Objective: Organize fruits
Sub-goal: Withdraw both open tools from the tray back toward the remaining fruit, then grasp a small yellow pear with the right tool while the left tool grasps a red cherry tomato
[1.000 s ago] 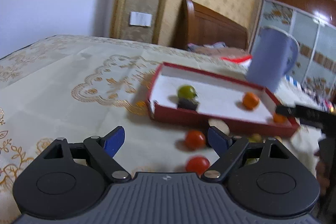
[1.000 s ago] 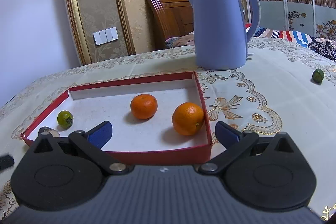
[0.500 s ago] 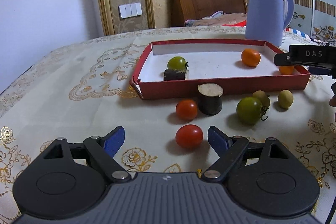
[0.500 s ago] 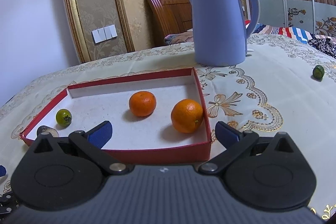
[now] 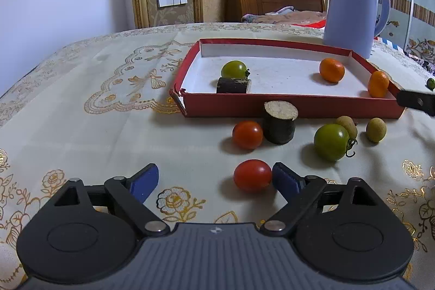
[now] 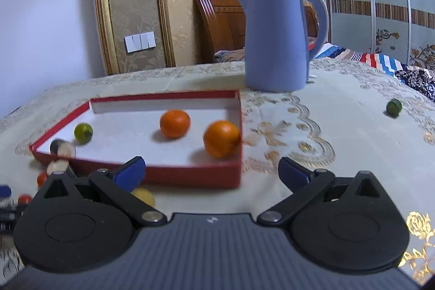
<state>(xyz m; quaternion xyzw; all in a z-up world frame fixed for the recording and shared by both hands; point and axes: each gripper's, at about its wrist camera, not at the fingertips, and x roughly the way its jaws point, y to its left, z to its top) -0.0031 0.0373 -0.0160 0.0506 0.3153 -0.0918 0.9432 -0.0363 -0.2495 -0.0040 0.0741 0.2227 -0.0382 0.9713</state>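
A red tray (image 5: 285, 108) with a white floor holds a green tomato (image 5: 234, 69), a dark cylinder piece (image 5: 233, 85) and two oranges (image 5: 331, 69). On the cloth in front lie two red tomatoes (image 5: 252, 174), a dark cylinder (image 5: 279, 122), a large green tomato (image 5: 331, 142) and two yellowish fruits (image 5: 375, 129). My left gripper (image 5: 216, 178) is open and empty; the near red tomato touches its right finger. My right gripper (image 6: 212, 173) is open and empty, in front of the tray's (image 6: 190, 175) near wall. A yellow fruit (image 6: 144, 196) lies under its left finger.
A blue kettle (image 6: 277, 37) stands behind the tray. A small green fruit (image 6: 393, 107) lies alone on the cloth at the right. A wooden headboard and a wall are behind the table. The right gripper's finger (image 5: 416, 101) shows at the left wrist view's right edge.
My left gripper has swung right and lowered toward the loose fruits; the near red tomato now sits by its right finger. My right gripper has pulled back and risen; its view blurs.
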